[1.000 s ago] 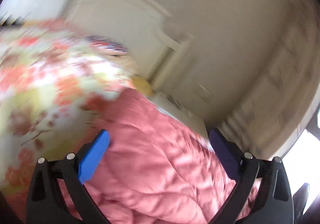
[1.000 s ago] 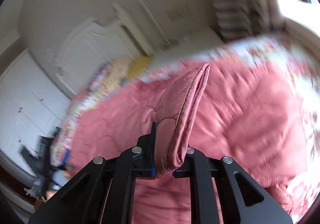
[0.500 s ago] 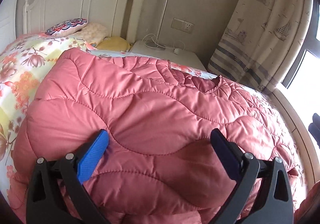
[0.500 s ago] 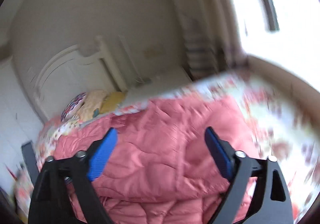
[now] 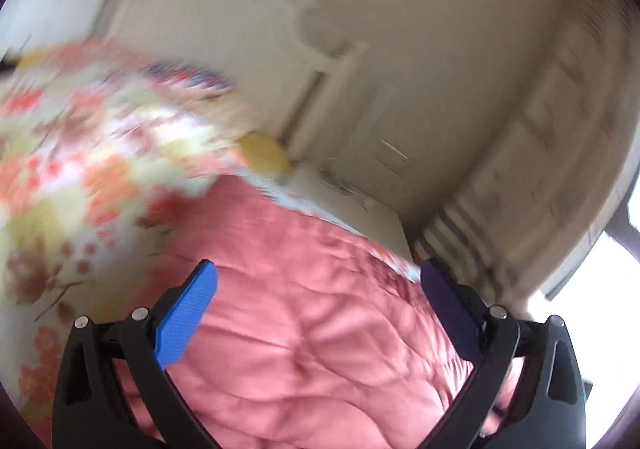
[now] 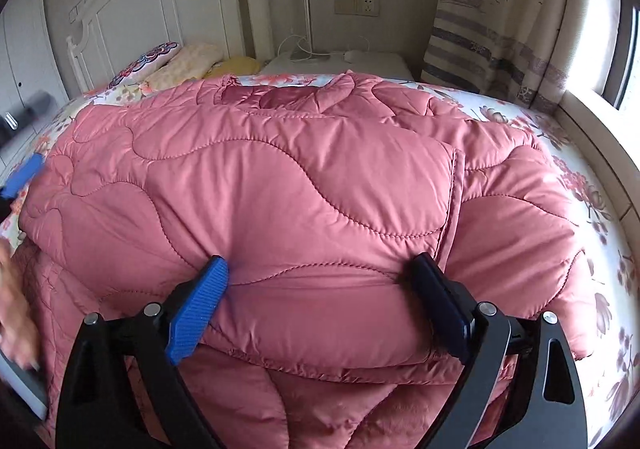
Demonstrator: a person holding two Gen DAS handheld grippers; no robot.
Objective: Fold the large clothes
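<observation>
Pink quilted coat (image 6: 304,185) on floral bedspread (image 6: 592,185), one panel already folded across middle. Right gripper (image 6: 318,291) spread wide, pressing fold, holding nothing. Left gripper (image 5: 318,291) wide, empty, view blurred. Next, probably: grab hem, fold toward collar.

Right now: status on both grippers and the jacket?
Left gripper open, empty, view blurred. Right gripper open, pads pressing the pink quilted jacket, partly folded on the floral bedsheet. Nothing in the way.
</observation>
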